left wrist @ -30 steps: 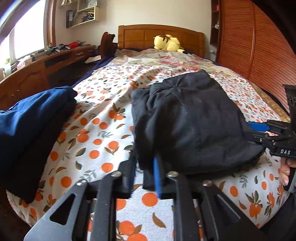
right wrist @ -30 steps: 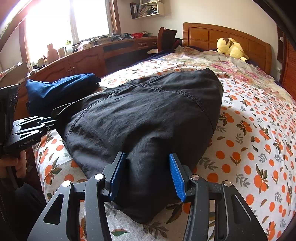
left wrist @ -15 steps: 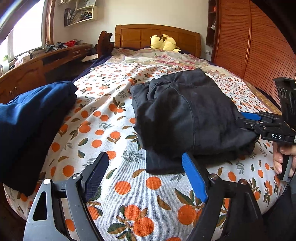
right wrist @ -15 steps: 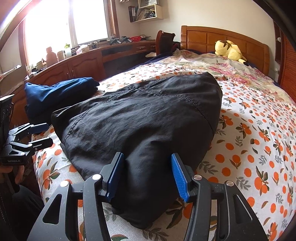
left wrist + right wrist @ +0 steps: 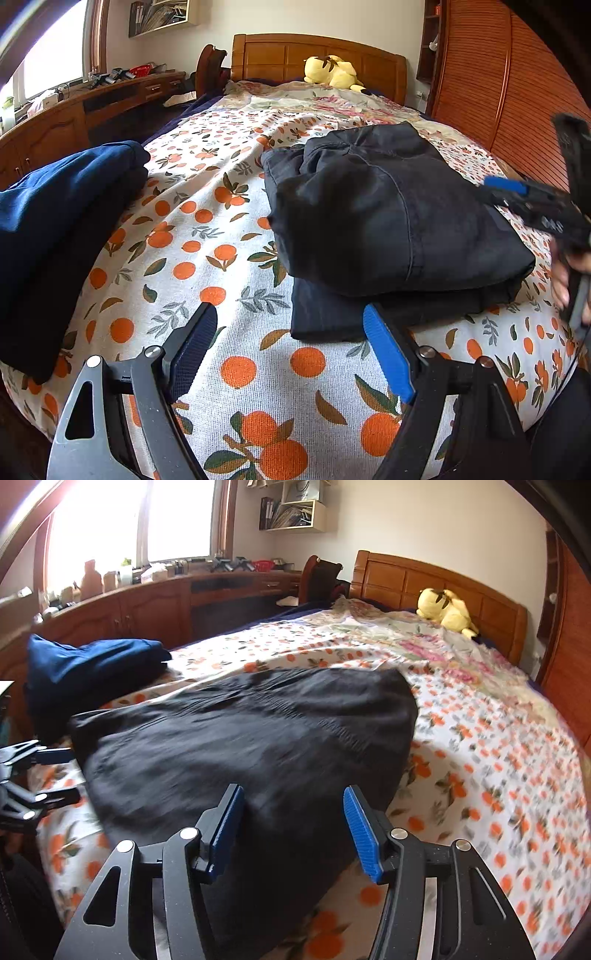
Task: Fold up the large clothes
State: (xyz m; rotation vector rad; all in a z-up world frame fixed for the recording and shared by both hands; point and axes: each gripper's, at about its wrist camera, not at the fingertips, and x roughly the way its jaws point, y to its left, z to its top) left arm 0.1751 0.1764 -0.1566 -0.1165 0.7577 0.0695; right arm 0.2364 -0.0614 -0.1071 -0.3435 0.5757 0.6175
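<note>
1. The black garment (image 5: 388, 218) lies folded into a thick, roughly rectangular bundle on the bed (image 5: 236, 369), which has a white cover printed with oranges and leaves.
2. Taking the black garment as the landmark: the left gripper (image 5: 291, 350) hangs just off its near edge, above bare cover. Its jaws have just been opening and now stand wide apart with only the printed cover showing between them; the right-hand blue pad sits close to the bundle's lower layer, but I cannot tell if it touches.
3. The right gripper (image 5: 293, 830) is at the opposite near corner of the black garment. Its jaws have just been opening; the cloth shows between the blue pads, yet the pads stand clear of it and do not pinch it. This view is blurred.
4. In the left wrist view the right gripper (image 5: 517, 192) appears over the garment's right edge, with a hand (image 5: 569, 280) wrapped round its handle.
5. A folded blue garment (image 5: 55, 206) lies well to the left of the black garment, at the bed's edge.
6. Beyond the black garment, a yellow plush toy (image 5: 332, 72) rests against the wooden headboard (image 5: 280, 55).
7. A wooden bench (image 5: 155, 605) with clutter runs under the window, left of the bed.
</note>
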